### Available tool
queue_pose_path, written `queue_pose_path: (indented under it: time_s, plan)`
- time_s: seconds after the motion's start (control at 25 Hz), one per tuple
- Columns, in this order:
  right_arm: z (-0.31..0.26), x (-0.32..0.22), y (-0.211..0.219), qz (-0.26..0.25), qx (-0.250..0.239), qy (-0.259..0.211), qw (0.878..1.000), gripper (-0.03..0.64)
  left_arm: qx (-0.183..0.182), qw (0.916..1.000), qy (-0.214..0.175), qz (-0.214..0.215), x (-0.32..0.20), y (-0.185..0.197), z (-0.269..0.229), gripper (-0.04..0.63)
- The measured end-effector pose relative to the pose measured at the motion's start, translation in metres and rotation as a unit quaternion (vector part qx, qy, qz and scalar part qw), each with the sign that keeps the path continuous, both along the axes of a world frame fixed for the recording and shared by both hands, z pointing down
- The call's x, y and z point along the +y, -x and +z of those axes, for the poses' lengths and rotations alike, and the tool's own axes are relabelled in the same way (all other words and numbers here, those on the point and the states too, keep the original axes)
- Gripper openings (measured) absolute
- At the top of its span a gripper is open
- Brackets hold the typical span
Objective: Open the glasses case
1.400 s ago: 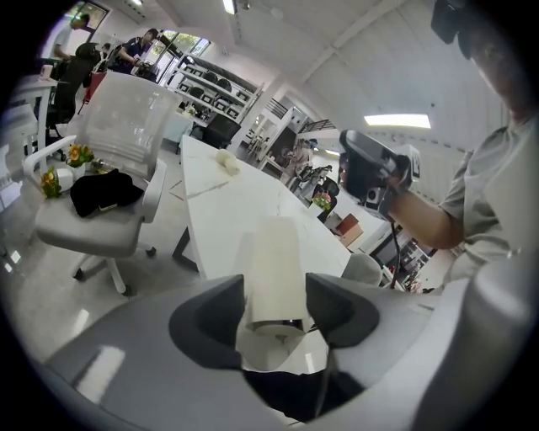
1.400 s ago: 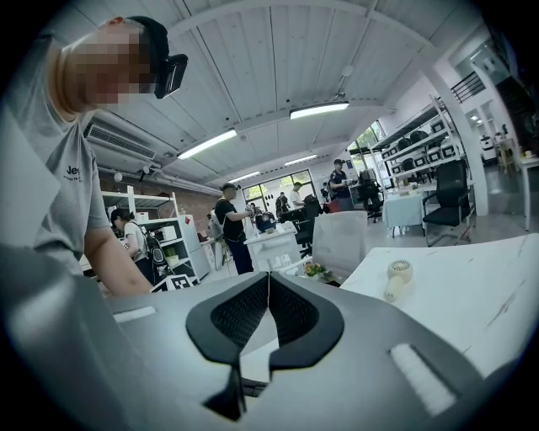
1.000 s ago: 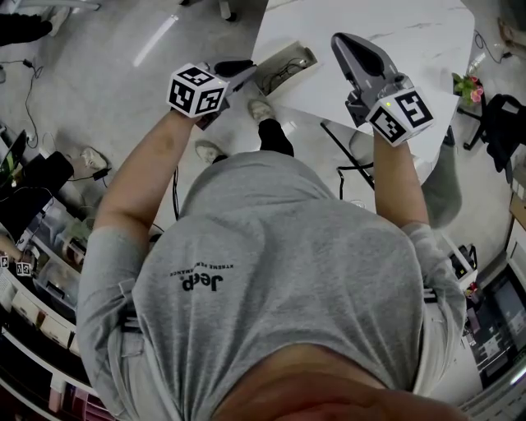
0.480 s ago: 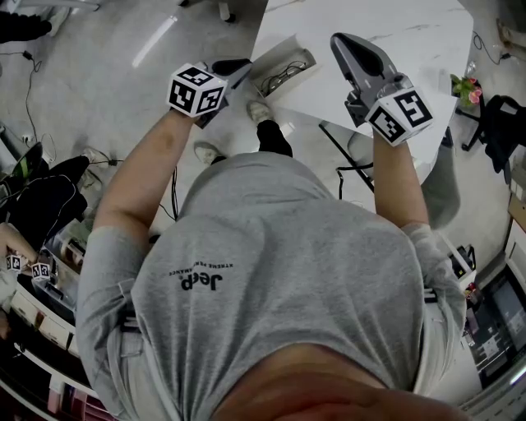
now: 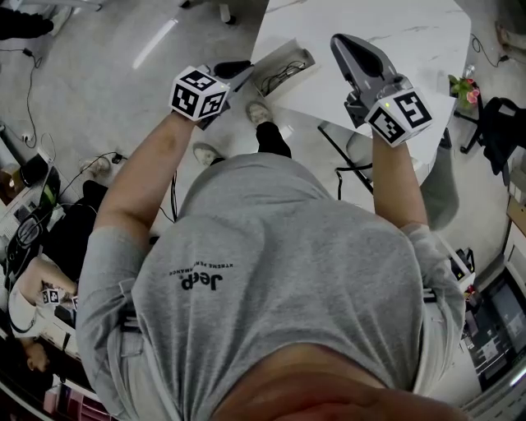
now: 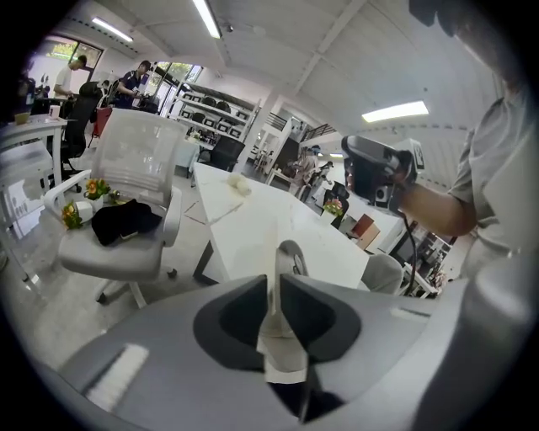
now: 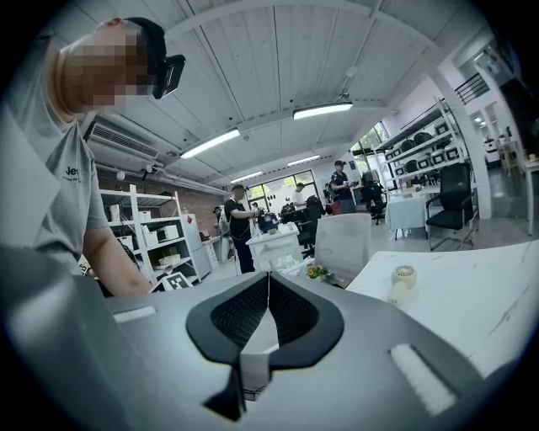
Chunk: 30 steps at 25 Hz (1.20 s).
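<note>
The glasses case (image 5: 302, 59) lies at the table's (image 5: 370, 25) near left corner, glasses (image 5: 279, 78) showing inside, and we see our left gripper (image 5: 240, 71) now nipped tighter on its thin edge, right gripper (image 5: 339, 39) clenched empty: opening looks nearly done.

Grey short-sleeved T-shirt (image 5: 279, 271), with black lettering across the chest. Black headset (image 7: 162, 66) worn on the head. Left gripper (image 6: 274, 276) and right gripper (image 7: 269, 276) alike: smooth grey shells, black textured pads (image 7: 240, 313) inside a dark curved mouth, a pale ribbed strip (image 7: 417, 370) on the flank. White left cube (image 5: 199, 92) and right cube (image 5: 400, 115) at the wrist ends, printed with black square markers. Small green light beside the right one.
</note>
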State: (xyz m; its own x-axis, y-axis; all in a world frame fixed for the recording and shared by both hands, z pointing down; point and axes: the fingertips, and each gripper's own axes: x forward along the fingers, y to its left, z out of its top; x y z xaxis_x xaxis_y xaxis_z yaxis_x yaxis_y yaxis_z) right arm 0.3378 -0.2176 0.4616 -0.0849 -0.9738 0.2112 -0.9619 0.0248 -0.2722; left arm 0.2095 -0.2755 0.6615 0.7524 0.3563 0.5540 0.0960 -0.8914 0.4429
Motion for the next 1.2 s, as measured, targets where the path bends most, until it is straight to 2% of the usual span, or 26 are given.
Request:
queue_pose_path:
  time_s: [0.36, 0.64, 0.88, 1.04, 1.2]
  plan:
    - [-0.019, -0.002, 0.012, -0.008, 0.011, -0.014, 1.0, 0.006, 0.061, 0.9979, 0.008, -0.02, -0.003, 0.01, -0.042, 0.107]
    - [-0.05, -0.019, 0.04, -0.03, 0.02, -0.032, 0.999, 0.006, 0.121, 0.9901, 0.003, -0.071, -0.021, 0.042, -0.103, 0.12]
    - [-0.081, -0.059, 0.077, -0.076, 0.037, -0.054, 0.995, 0.006, 0.186, 0.9707, -0.046, -0.145, -0.067, 0.091, -0.171, 0.121]
    - [-0.106, -0.087, 0.109, -0.115, 0.046, -0.072, 0.99, 0.006, 0.225, 0.9512, -0.082, -0.195, -0.095, 0.132, -0.222, 0.121]
    - [-0.128, -0.115, 0.147, -0.152, 0.052, -0.087, 0.983, 0.006, 0.248, 0.9316, -0.111, -0.242, -0.116, 0.182, -0.26, 0.12]
